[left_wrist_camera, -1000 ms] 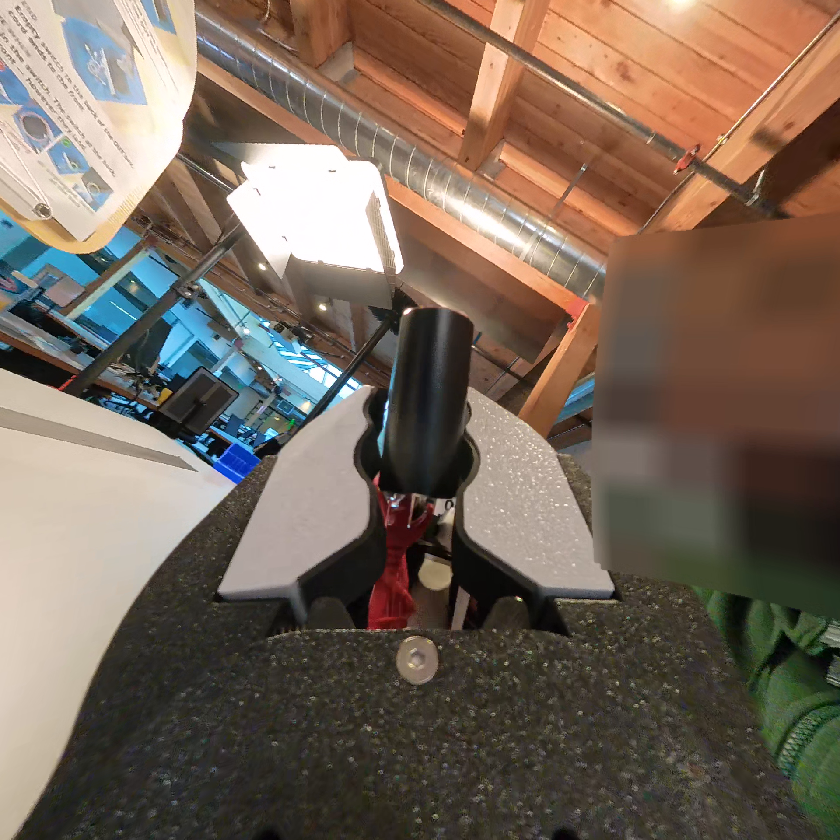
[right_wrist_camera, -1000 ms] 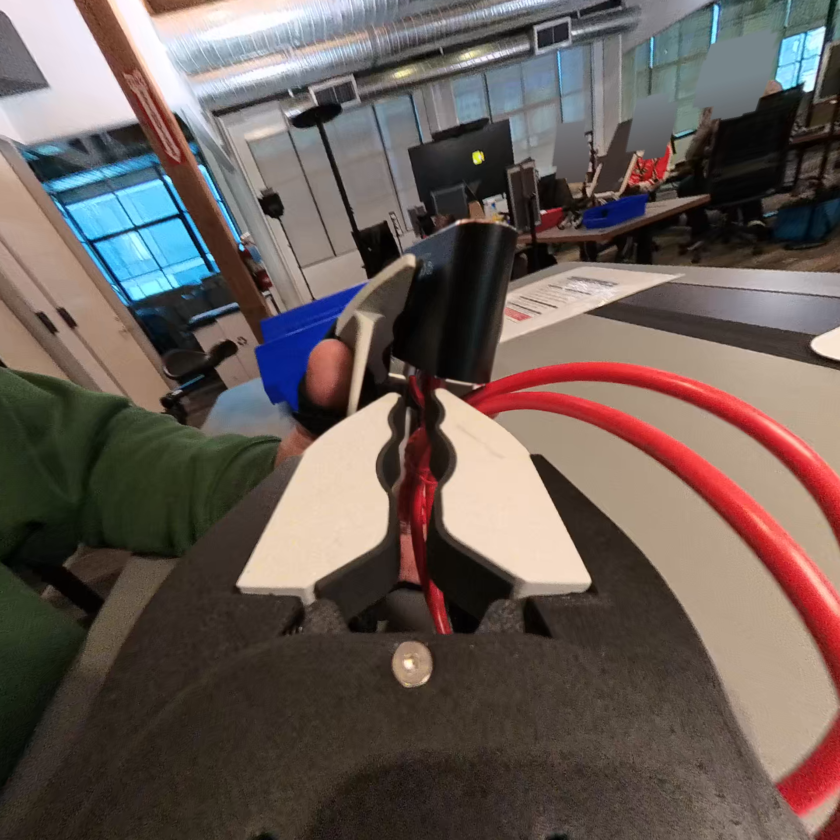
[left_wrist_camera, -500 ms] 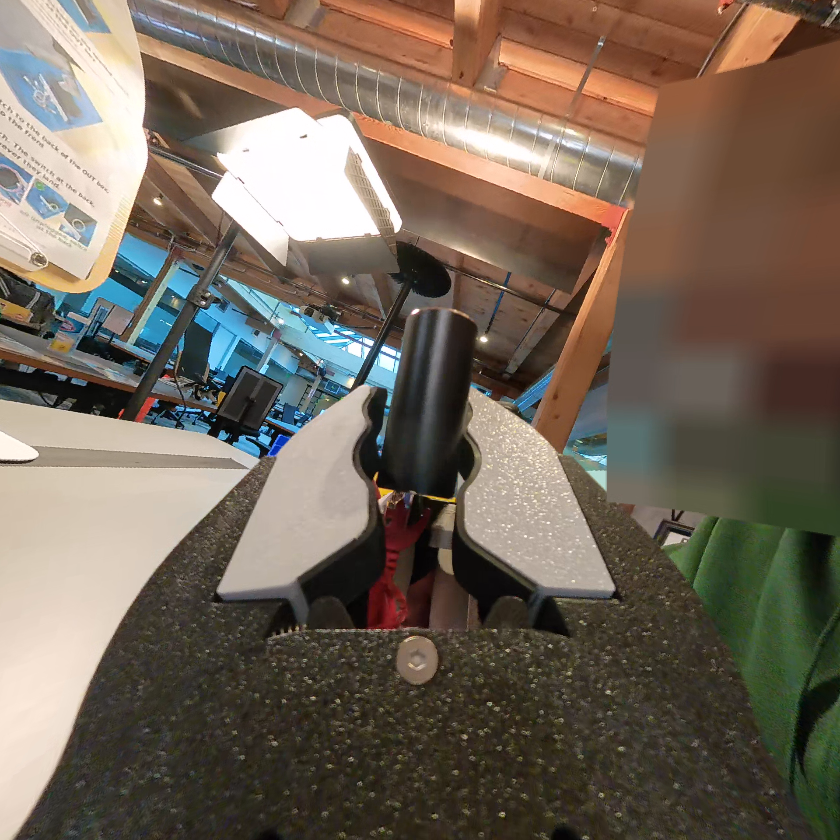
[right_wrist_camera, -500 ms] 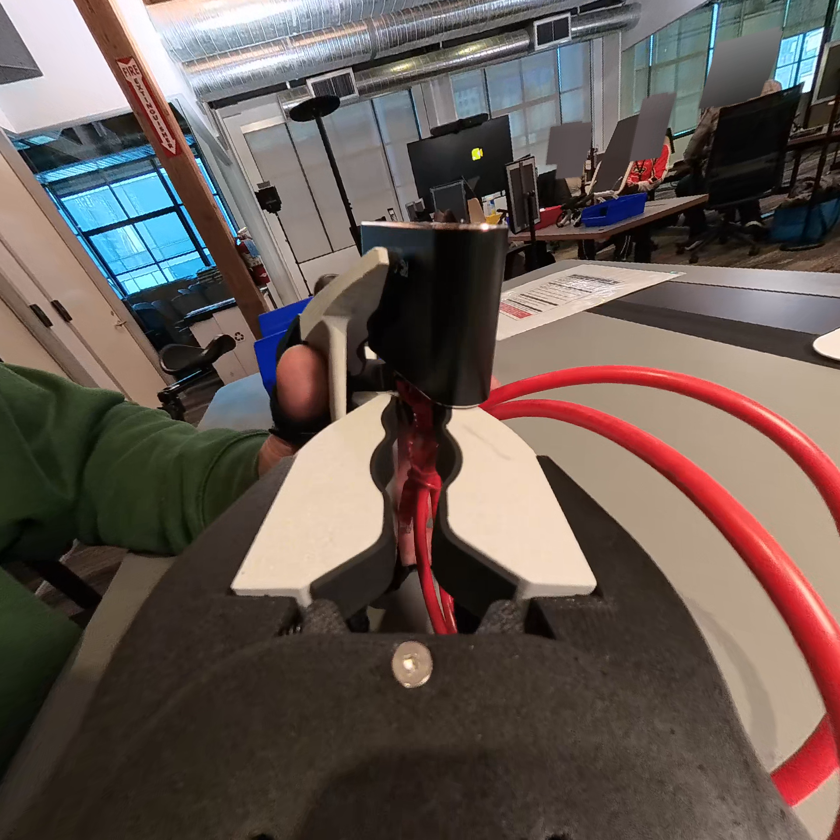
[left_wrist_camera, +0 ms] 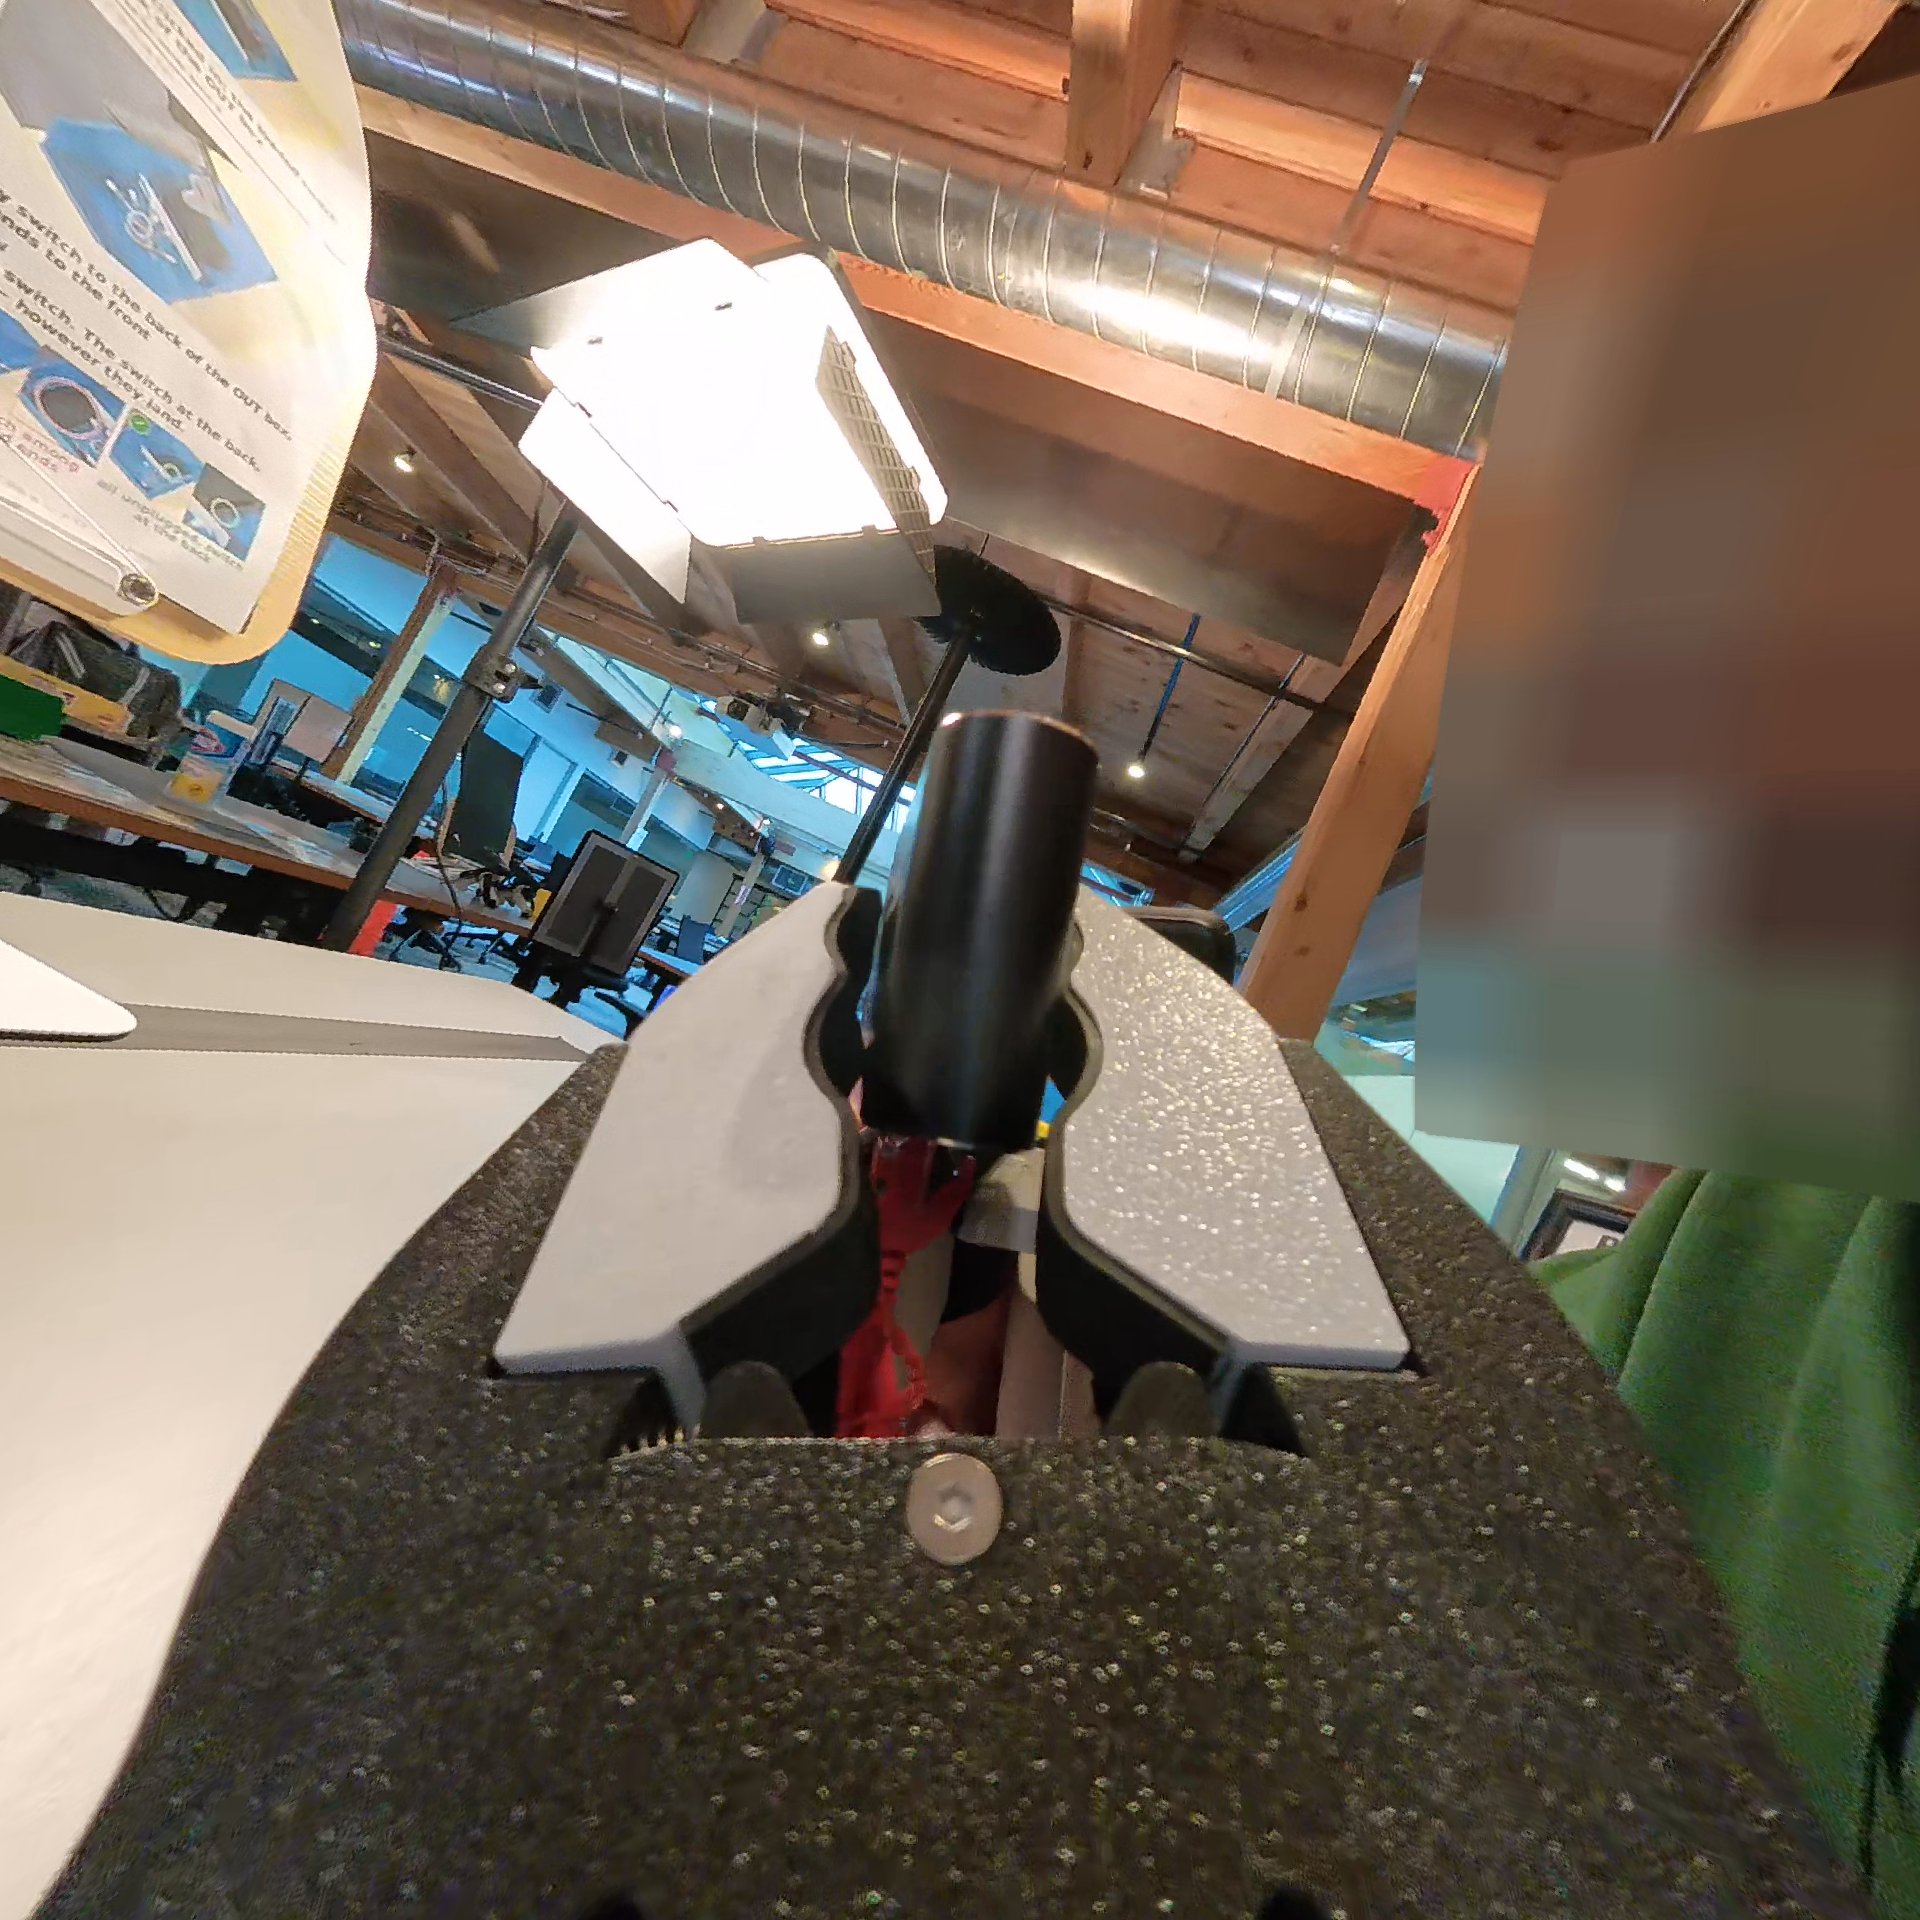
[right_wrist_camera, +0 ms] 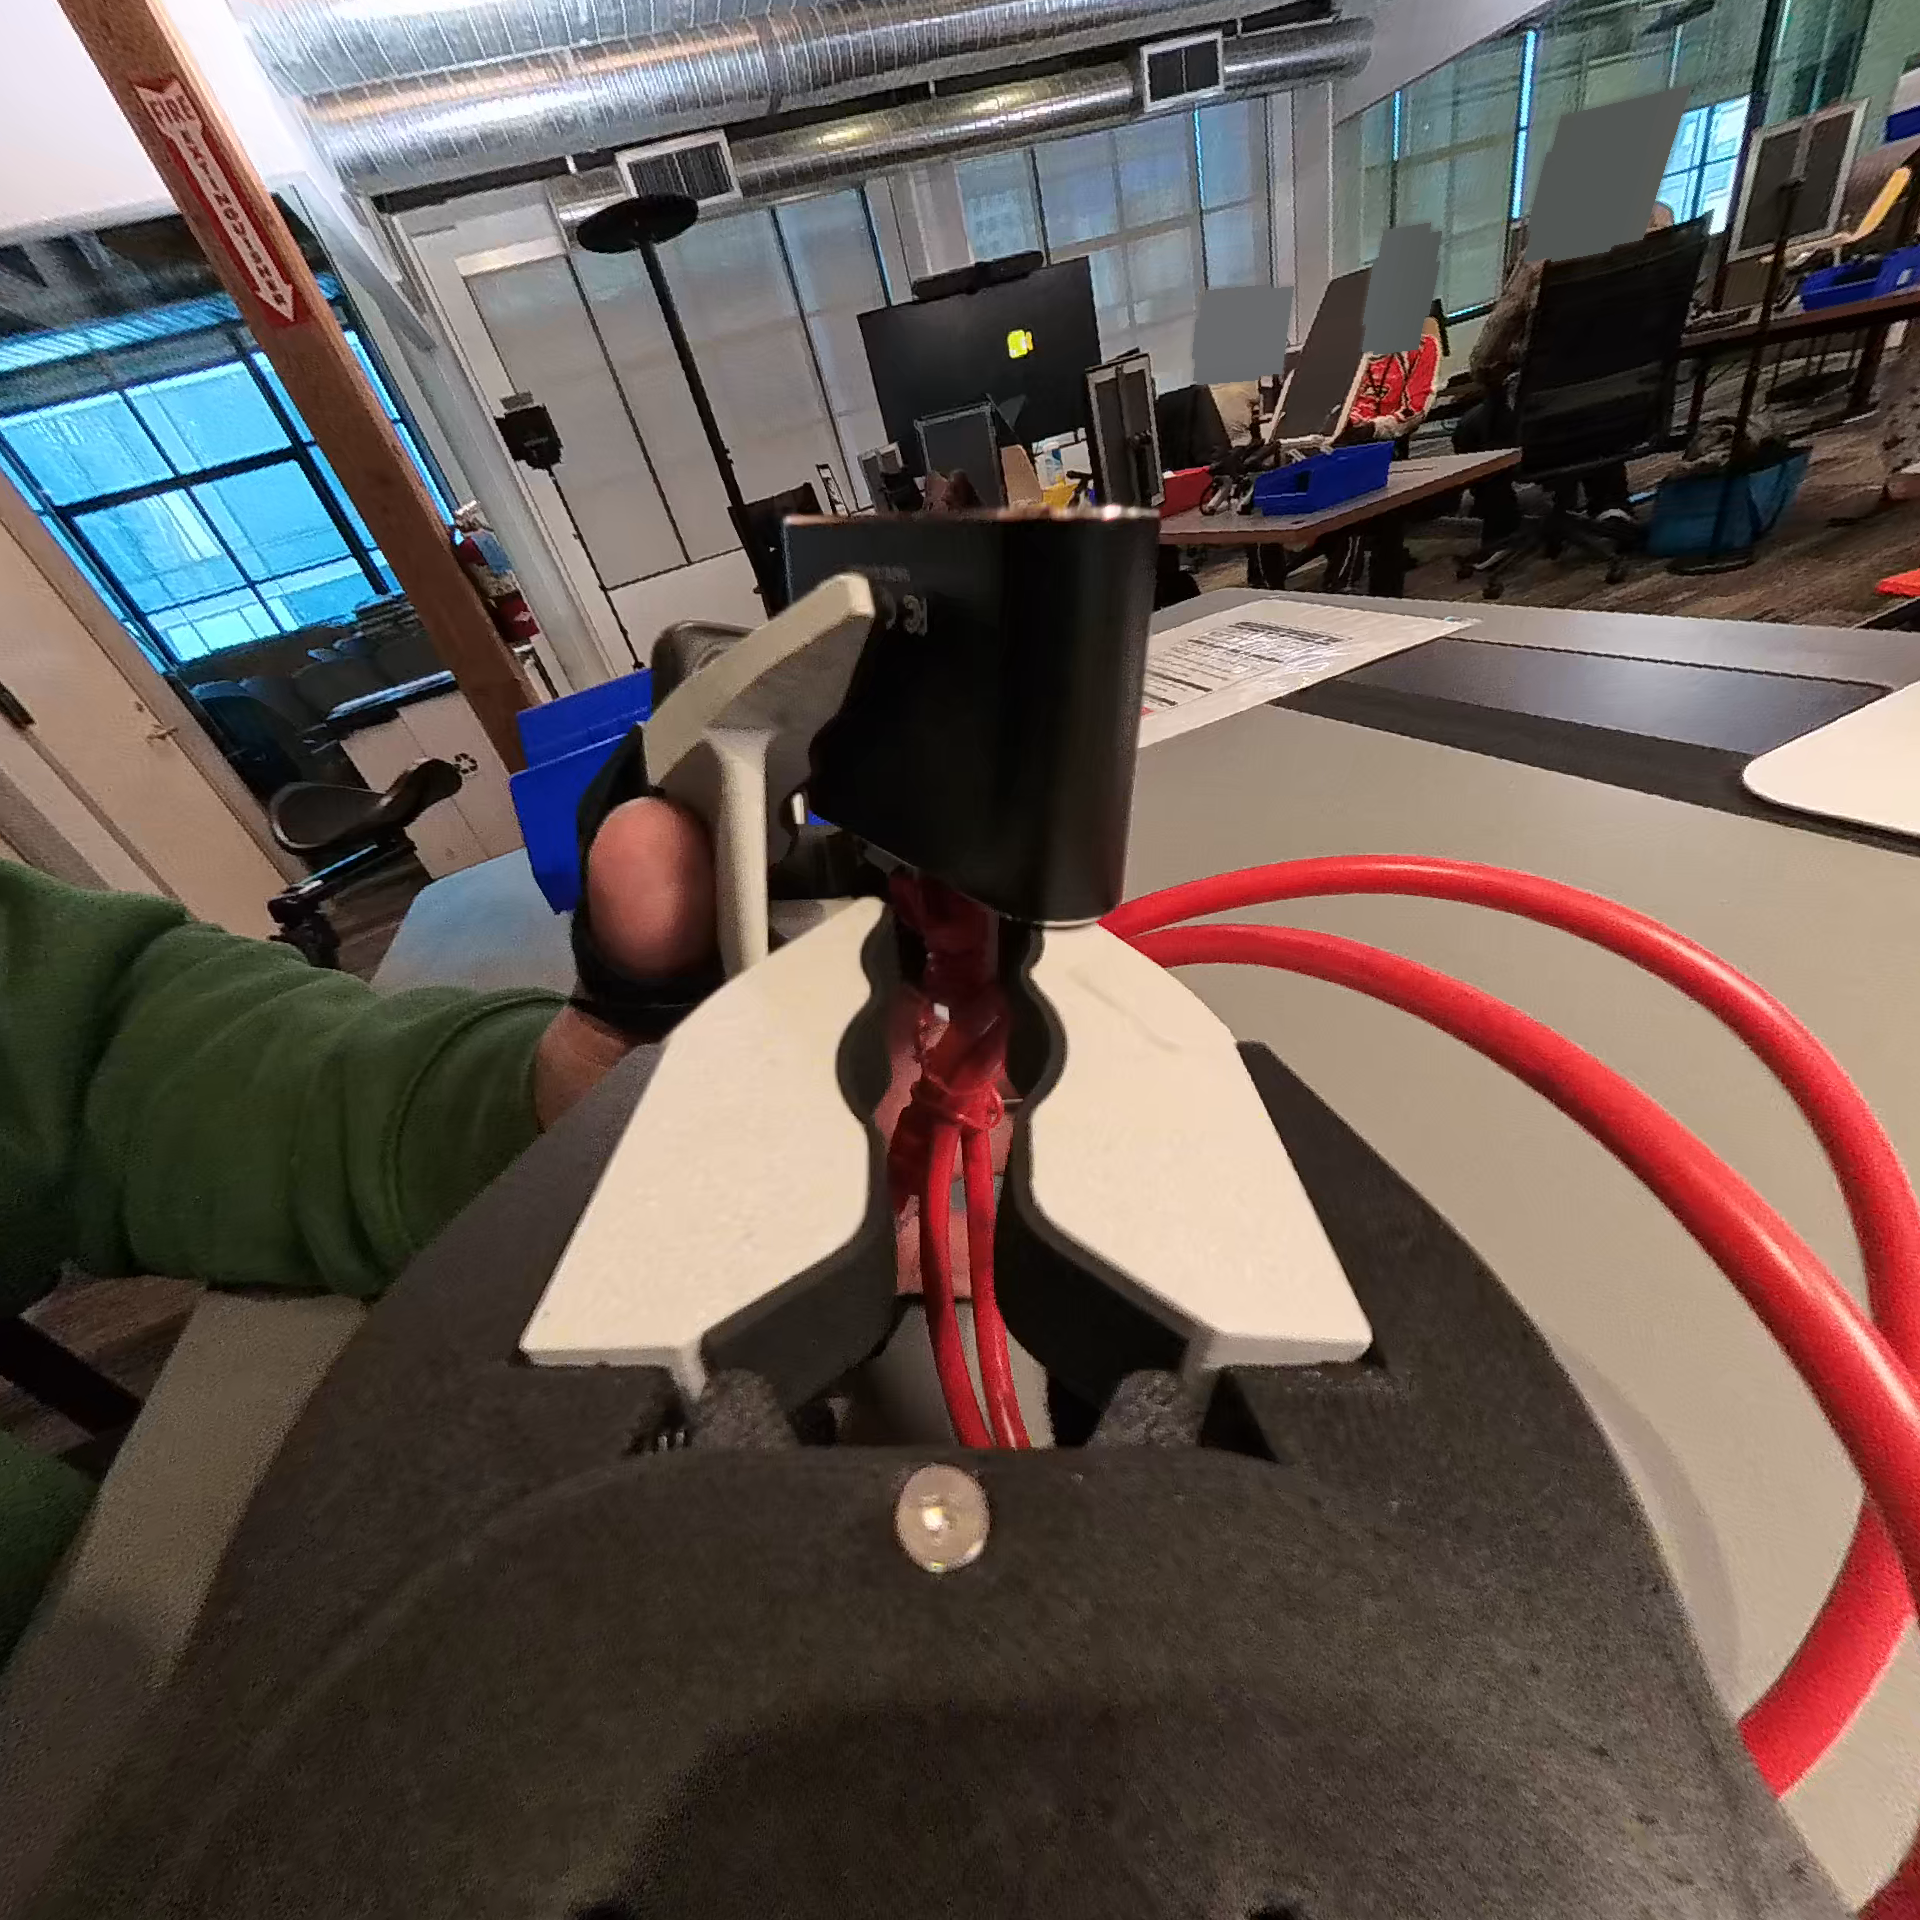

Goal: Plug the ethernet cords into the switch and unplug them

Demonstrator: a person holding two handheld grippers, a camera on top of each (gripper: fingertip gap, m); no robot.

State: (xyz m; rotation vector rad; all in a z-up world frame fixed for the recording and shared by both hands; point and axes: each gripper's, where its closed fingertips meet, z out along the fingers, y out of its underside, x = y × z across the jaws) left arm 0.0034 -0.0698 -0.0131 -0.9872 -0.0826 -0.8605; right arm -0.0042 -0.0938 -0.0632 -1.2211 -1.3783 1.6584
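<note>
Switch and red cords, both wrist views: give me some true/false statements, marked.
1. The left gripper fingers clamp the black switch. True.
2. The switch rests flat on the grey table. False: it is held up above it.
3. The right gripper fingers close on red cords below the switch. True.
4. The cords are blue. False: red.
5. Red cords loop over the table on the right. True.
</note>
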